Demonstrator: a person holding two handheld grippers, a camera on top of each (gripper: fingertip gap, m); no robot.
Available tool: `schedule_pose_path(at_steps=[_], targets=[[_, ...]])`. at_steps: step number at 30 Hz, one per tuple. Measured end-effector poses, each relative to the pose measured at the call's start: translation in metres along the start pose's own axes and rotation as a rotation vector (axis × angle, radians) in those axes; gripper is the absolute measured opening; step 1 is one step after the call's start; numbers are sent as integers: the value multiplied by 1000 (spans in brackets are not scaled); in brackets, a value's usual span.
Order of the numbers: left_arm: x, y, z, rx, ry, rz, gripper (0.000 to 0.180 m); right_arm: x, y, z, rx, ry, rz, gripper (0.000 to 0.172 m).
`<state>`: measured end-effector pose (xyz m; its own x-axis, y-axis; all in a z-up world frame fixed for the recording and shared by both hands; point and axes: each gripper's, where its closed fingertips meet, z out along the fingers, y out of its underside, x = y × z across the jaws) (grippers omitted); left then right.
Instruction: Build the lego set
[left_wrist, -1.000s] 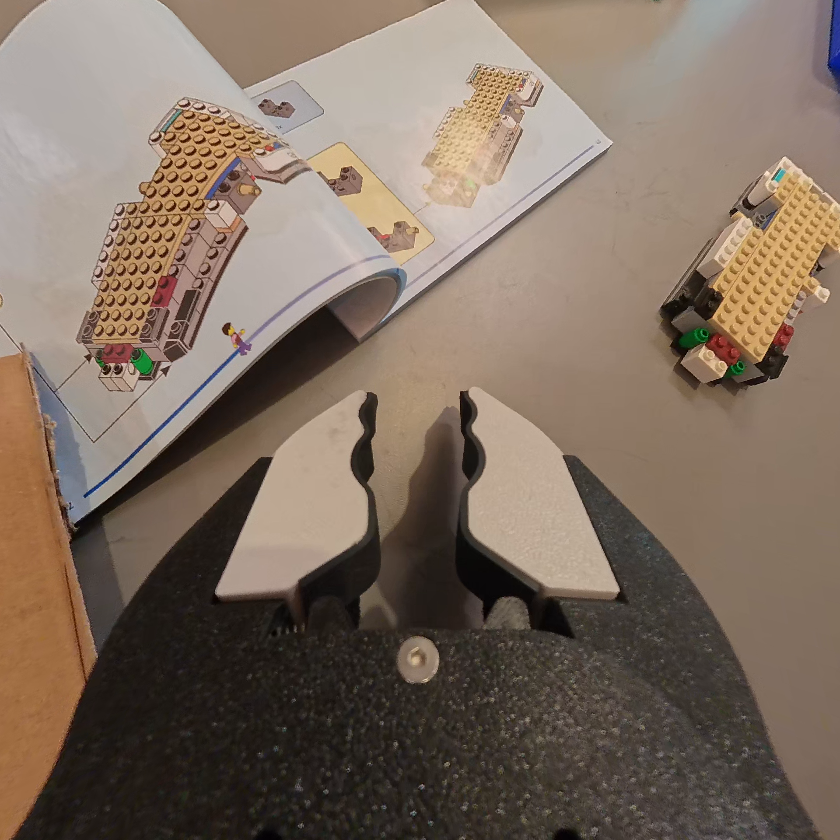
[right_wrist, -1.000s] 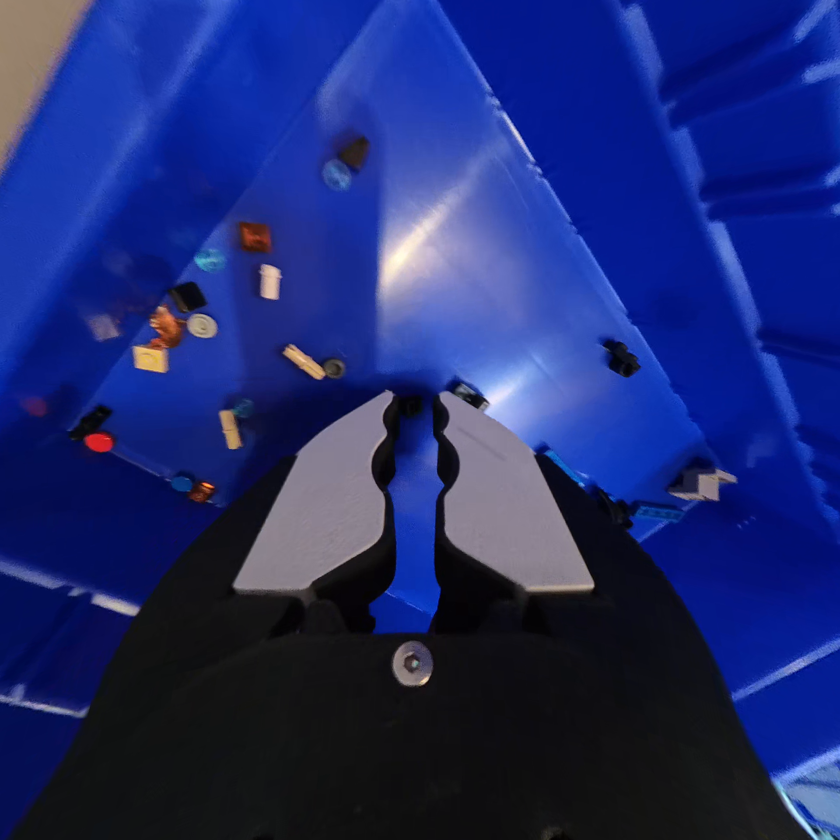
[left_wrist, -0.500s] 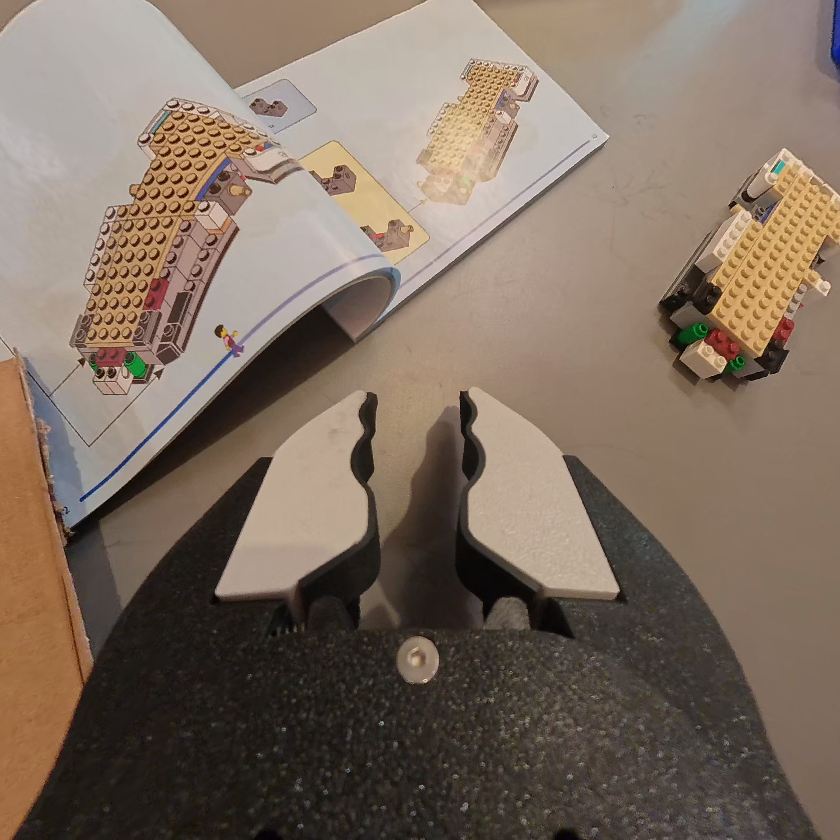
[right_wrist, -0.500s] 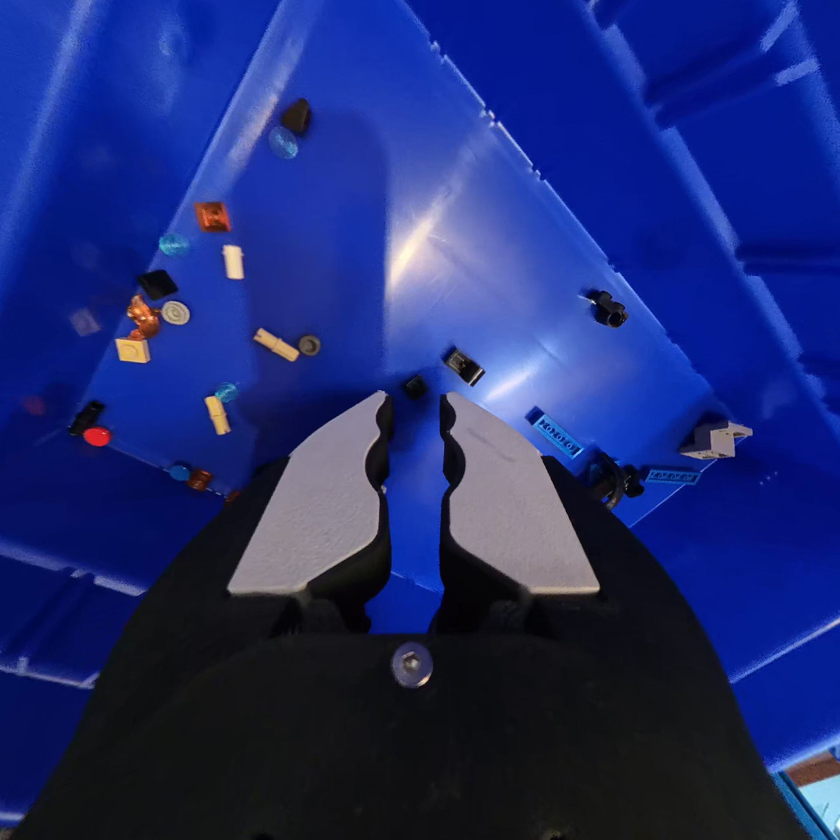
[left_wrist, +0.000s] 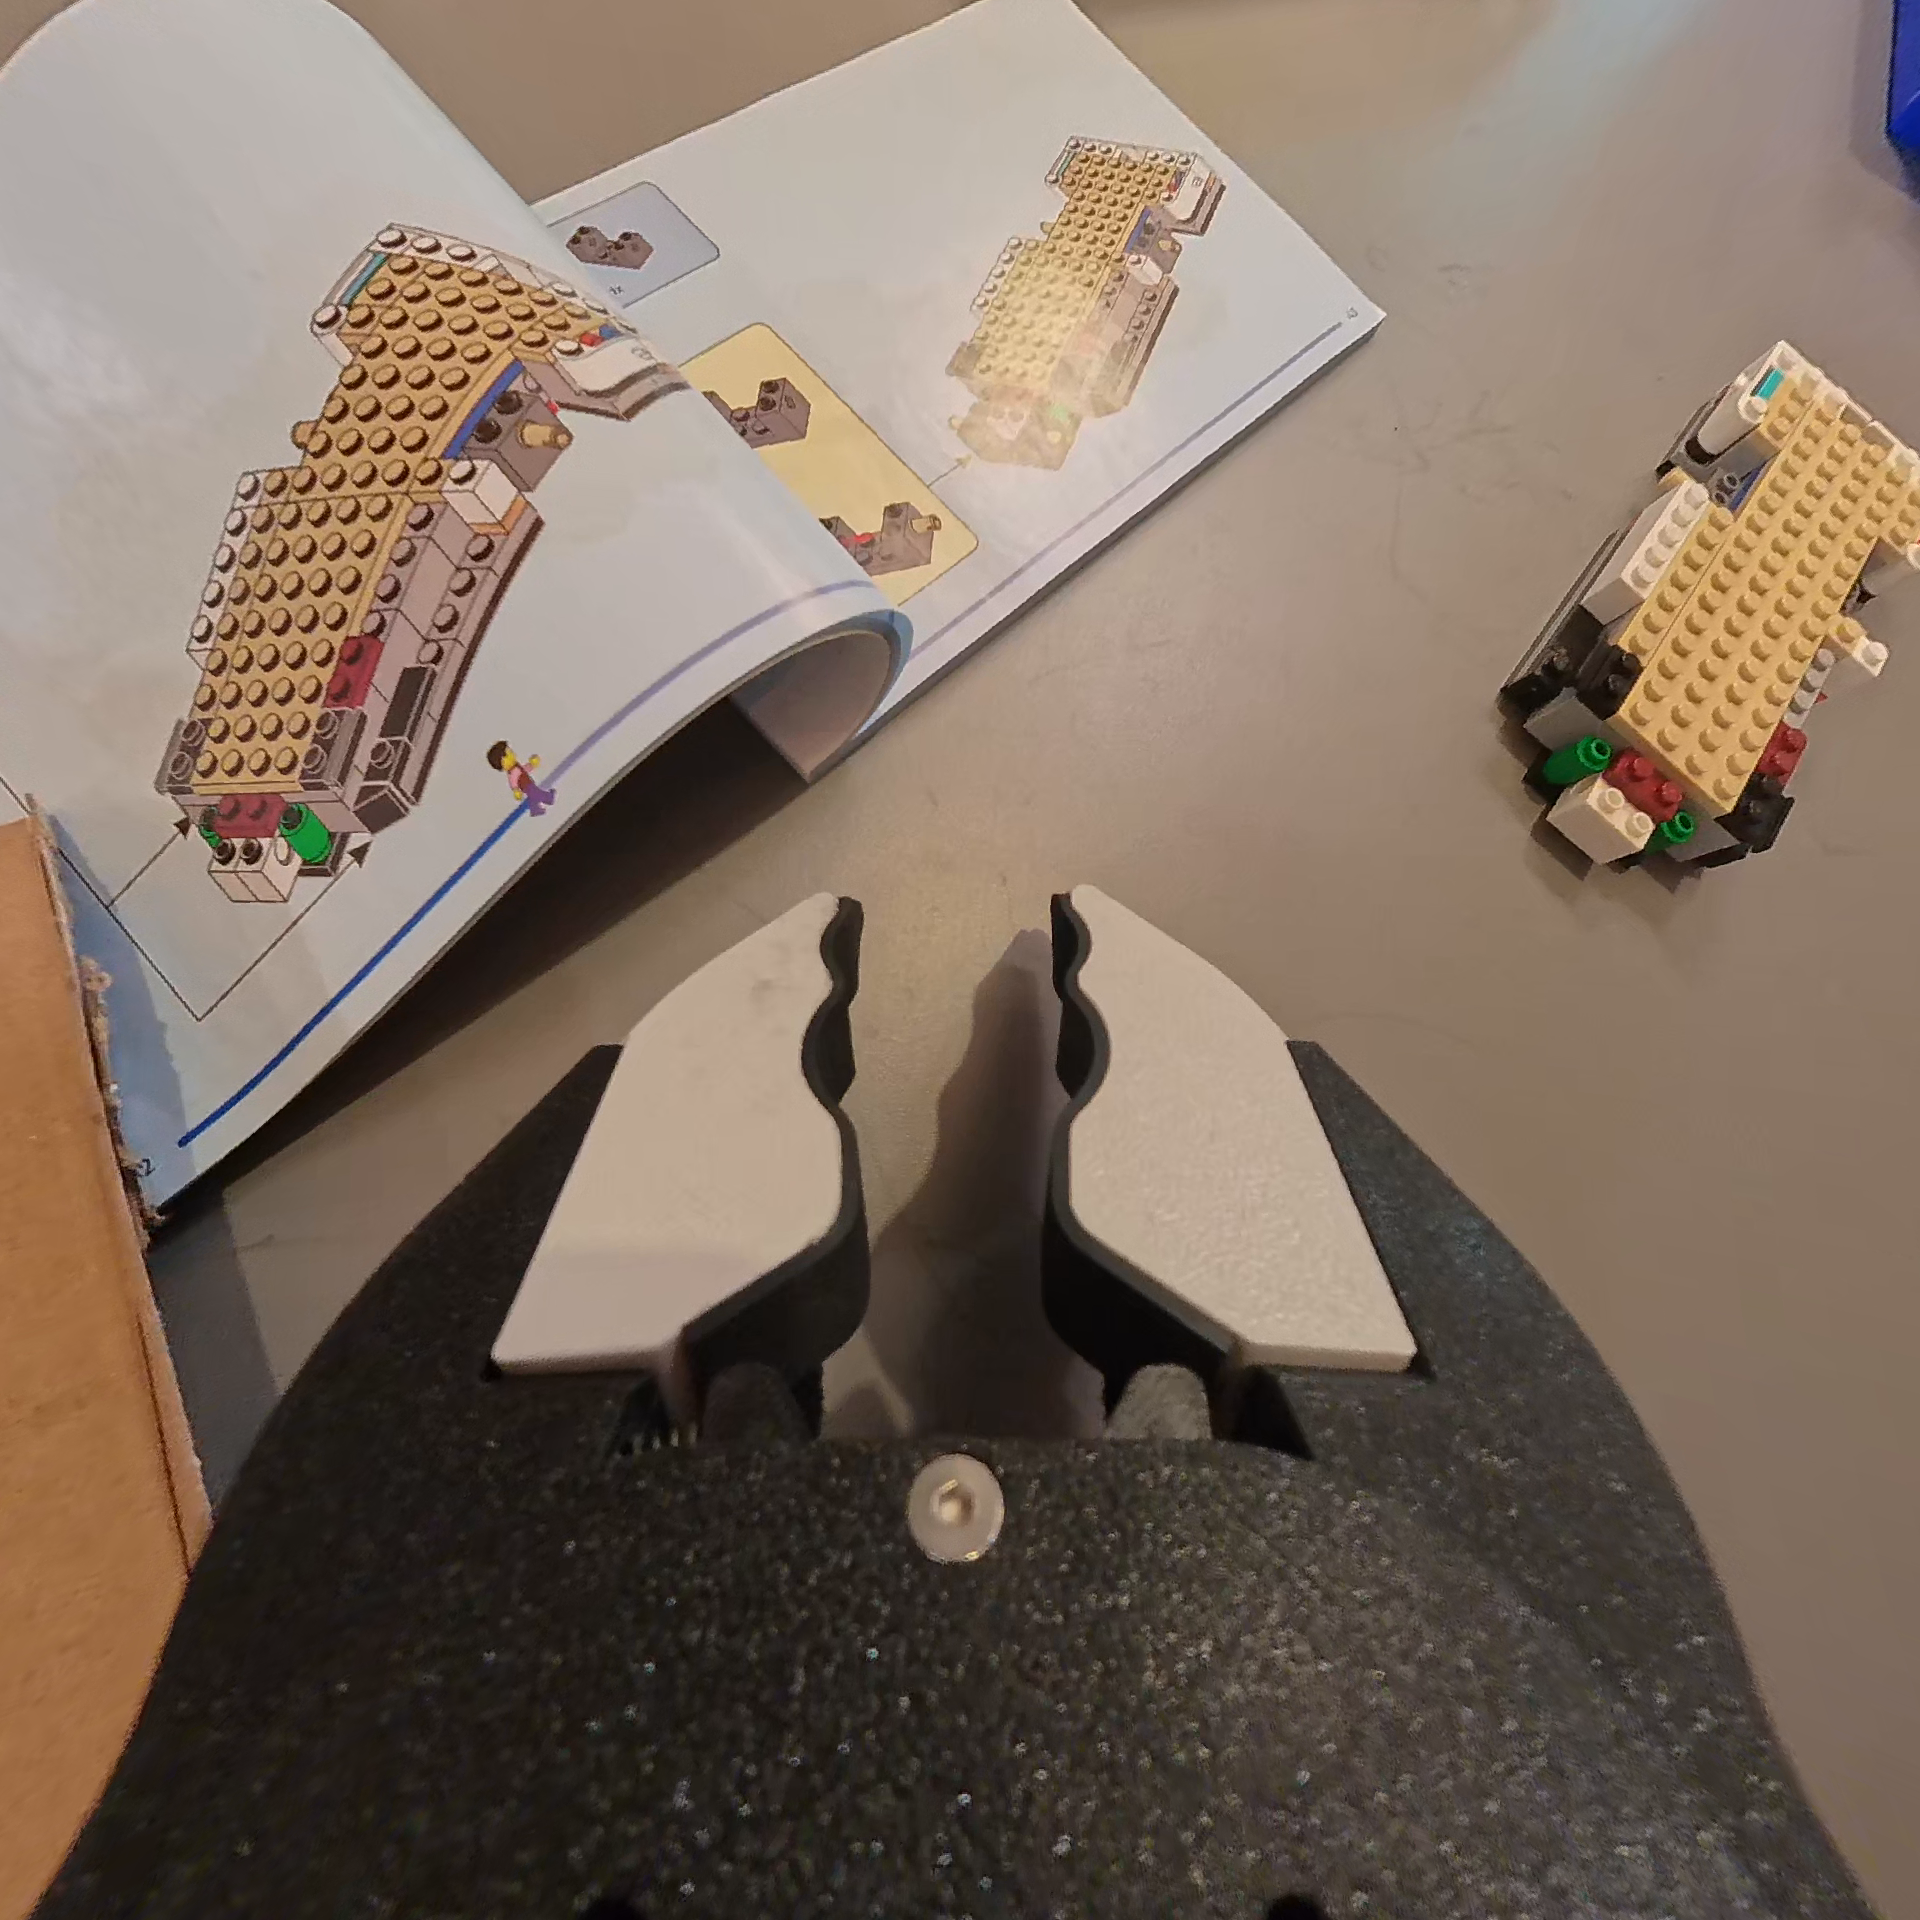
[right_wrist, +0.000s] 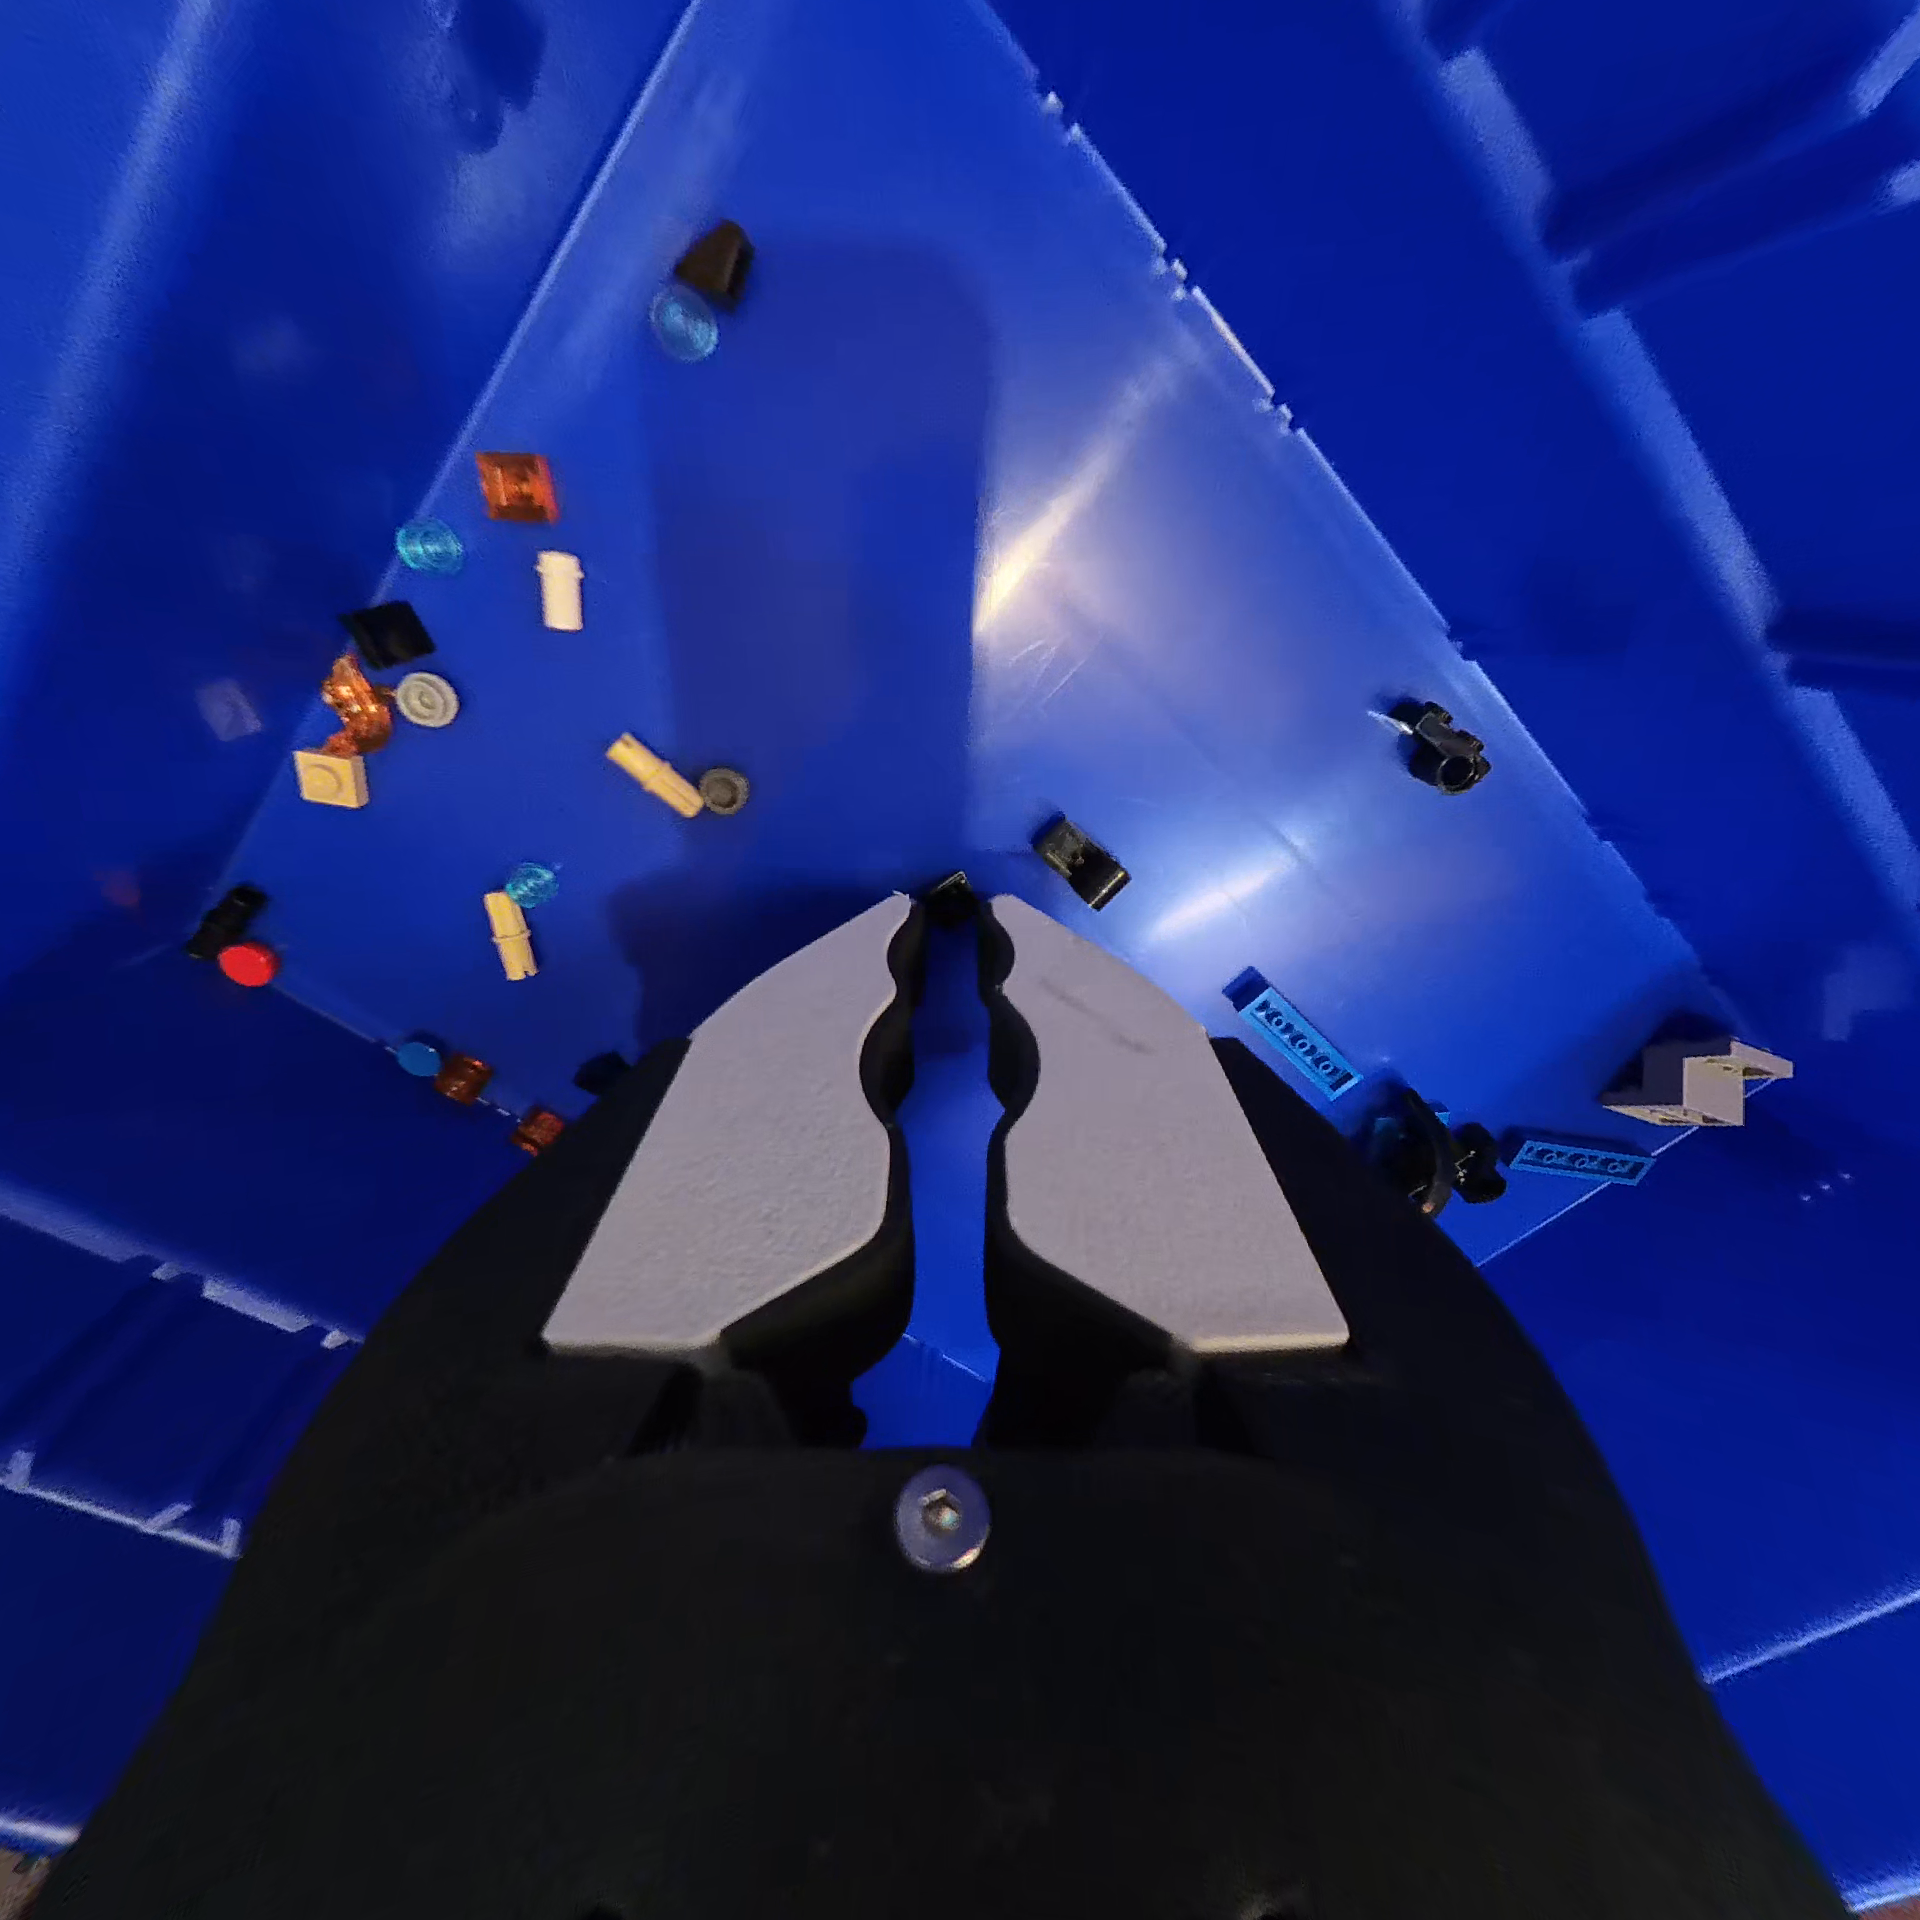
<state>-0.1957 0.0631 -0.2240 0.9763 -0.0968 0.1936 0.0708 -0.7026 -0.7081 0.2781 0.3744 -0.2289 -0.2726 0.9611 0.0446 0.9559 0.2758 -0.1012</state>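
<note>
Right wrist view shows the right gripper nearly closed on a tiny black piece over the blue bin floor, pinched only at the fingertips, so it may slip out, while the left gripper hangs open and empty.

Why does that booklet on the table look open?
Open: the booklet lies spread on the grey table, one page curling up beyond the left gripper.

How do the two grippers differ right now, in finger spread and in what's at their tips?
The left gripper has its fingers well apart, nothing between them, above bare grey table. The right gripper has its fingers nearly together on a small black piece, down inside the blue bin. Both share grey fingers with wavy black pads.
</note>
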Motion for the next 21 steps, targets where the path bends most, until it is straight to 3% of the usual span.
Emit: schedule_pose_path(at_steps=[8,14,17,21], targets=[[0,0,0,0,2,0,36,-12,-27,-32,107,27,-39,9],[0,0,0,-2,2,1,36,-72,-120,-77,286,31,-186,9],[1,0,0,-1,4,2,36,-113,-154,-53,244,10,-267,9],[1,0,-1,7,10,-1,36,-150,-174,-2,181,-52,-292,8]])
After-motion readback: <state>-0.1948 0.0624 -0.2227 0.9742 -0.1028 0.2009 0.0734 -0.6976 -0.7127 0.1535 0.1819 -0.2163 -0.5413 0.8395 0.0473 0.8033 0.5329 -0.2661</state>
